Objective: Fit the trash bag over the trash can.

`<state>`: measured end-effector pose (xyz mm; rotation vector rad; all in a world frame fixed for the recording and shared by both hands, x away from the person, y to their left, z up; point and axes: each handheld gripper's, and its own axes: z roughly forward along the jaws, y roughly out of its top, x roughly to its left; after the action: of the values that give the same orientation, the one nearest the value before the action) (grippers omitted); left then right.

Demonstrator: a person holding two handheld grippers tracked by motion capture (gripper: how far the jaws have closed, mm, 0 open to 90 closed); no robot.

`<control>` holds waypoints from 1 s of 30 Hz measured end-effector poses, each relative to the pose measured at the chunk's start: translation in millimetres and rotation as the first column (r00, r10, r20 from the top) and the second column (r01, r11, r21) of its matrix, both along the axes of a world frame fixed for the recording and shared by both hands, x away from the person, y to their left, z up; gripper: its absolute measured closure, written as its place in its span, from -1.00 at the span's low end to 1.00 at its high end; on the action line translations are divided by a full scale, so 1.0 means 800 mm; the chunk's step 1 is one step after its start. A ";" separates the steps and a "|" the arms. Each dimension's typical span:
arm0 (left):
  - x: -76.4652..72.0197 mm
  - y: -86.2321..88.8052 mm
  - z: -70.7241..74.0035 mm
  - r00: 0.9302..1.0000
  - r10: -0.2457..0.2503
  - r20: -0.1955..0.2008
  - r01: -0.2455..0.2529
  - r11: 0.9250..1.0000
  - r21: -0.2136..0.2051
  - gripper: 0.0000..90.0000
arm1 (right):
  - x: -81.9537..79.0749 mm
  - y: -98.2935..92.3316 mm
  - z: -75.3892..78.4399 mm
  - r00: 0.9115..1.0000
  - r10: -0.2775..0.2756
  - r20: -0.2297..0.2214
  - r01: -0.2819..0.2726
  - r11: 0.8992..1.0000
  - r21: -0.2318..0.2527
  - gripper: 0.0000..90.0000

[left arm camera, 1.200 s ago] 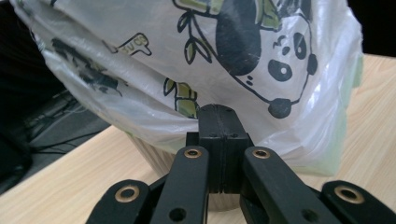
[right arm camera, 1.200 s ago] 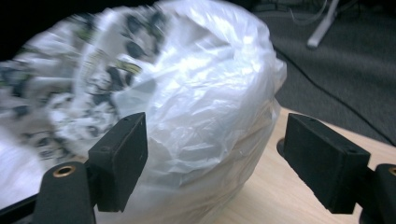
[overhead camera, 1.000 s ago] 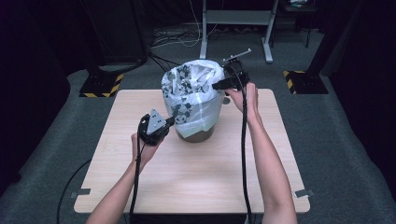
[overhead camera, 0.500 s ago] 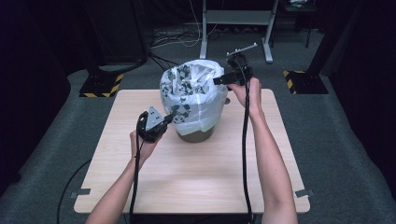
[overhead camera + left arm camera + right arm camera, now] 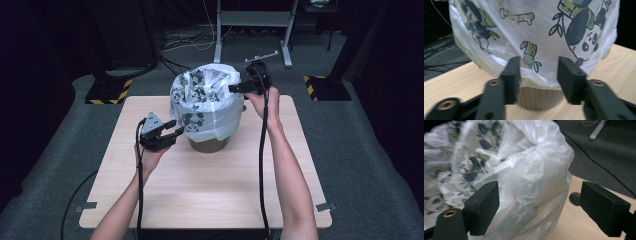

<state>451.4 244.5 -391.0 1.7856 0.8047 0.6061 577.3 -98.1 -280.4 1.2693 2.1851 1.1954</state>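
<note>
A round brown bin (image 5: 206, 145) stands at the table's far middle, lined with a white panda-print plastic bag (image 5: 205, 100) folded over its rim. My left gripper (image 5: 177, 127) sits level at the bin's left side. Its jaws have just been opening and now stand open. In the left gripper view the bag's (image 5: 534, 30) lower hem hangs just beyond the left gripper (image 5: 539, 67), above the bin's wall (image 5: 539, 98). My right gripper (image 5: 234, 89) is at the bag's upper right rim. Its jaws have just been opening too. The right gripper (image 5: 539, 200) straddles a bulge of the bag (image 5: 524, 170) without pinching it.
The light wooden table (image 5: 200, 200) has bare room in front of the bin. A dark round spot (image 5: 574, 198) marks the tabletop by the bin. Behind the table are a metal stand (image 5: 250, 20), floor cables and two yellow-and-black striped bases (image 5: 107, 92).
The left gripper's jaws, shut before, now stand apart at the bag's lower left edge, and that hand has shifted slightly. The right gripper has hardly moved.
</note>
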 end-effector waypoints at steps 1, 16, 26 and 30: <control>-0.002 0.003 0.001 1.000 -0.001 -0.008 0.001 1.000 -0.004 0.01 | -0.006 -0.001 0.004 1.000 0.006 0.014 -0.006 1.000 -0.003 -0.66; -0.026 0.044 -0.050 0.981 0.012 -0.194 -0.010 1.000 0.007 -0.65 | -0.109 -0.047 -0.039 0.991 0.036 0.128 -0.031 0.999 -0.041 -0.67; -0.042 0.068 -0.121 0.945 0.060 -0.321 -0.047 0.998 0.047 -0.73 | -0.173 -0.083 -0.149 0.994 0.008 0.105 0.003 0.995 -0.100 -0.68; -0.052 0.078 -0.147 0.927 0.082 -0.366 -0.058 0.995 0.077 -0.72 | -0.197 -0.098 -0.208 0.998 -0.023 0.054 0.028 0.995 -0.093 -0.69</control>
<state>409.4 306.7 -509.0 1.9672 1.1190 0.3461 419.5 -176.5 -447.0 1.2099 2.1538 1.0915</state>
